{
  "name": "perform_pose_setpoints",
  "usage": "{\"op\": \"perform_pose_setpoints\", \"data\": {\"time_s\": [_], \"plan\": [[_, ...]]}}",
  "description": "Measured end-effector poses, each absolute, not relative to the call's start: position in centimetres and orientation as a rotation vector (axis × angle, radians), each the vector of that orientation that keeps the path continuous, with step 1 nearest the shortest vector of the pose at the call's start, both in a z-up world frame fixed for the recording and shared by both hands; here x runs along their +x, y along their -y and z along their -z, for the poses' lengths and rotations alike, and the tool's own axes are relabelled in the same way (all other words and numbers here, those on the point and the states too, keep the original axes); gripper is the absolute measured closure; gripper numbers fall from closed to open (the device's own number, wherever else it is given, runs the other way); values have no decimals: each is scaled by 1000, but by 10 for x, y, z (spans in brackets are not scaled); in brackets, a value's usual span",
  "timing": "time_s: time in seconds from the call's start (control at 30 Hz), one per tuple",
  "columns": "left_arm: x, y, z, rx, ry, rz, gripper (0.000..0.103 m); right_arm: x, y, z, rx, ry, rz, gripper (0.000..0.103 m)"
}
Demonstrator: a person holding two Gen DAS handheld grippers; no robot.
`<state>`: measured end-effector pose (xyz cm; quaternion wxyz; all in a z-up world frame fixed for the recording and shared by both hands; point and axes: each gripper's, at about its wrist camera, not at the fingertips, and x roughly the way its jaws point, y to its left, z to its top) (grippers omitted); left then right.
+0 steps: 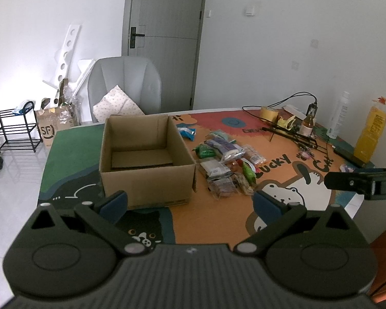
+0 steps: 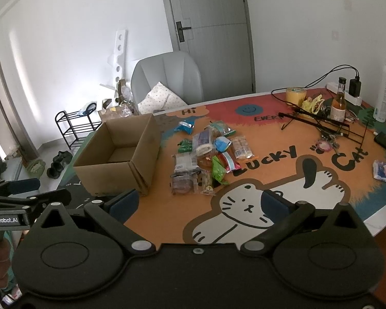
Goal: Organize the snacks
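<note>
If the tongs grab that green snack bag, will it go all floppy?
Probably. The green snack bag looks like thin crinkled film, so it should bend and sag. It seems small and light. Its shiny wrapper might slip, and it lies against other packets, so neighbours may shift.

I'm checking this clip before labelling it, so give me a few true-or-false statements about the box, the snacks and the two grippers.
1. The cardboard box holds several snack packets. False: only a loose cardboard sheet lies on its bottom.
2. The pile of snack packets lies on the cartoon cat mat, beside the box. True.
3. The left gripper grips a green packet. False: its jaws are open and hold nothing.
4. The right gripper has open jaws and holds nothing. True.
5. The blue packet lies apart from the pile, on its far side. True.
</note>
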<state>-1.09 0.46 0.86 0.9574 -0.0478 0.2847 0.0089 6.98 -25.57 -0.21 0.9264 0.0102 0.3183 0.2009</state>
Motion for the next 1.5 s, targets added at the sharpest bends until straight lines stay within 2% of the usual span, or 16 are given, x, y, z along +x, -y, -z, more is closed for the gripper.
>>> {"op": "perform_pose_setpoints", "data": {"time_s": [0.43, 1.0, 1.37, 1.5], "plan": [[-8, -1, -8, -103, -557, -16, 0, 76, 261, 11, 45, -646, -436, 0], [41, 8, 38, -129, -549, 28, 1, 108, 270, 59, 33, -626, -402, 0], [77, 19, 48, -171, -555, 23, 8, 138, 273, 79, 77, -639, -411, 15], [87, 26, 51, -179, -566, 36, 18, 151, 276, 83, 124, -648, -412, 21]]}}
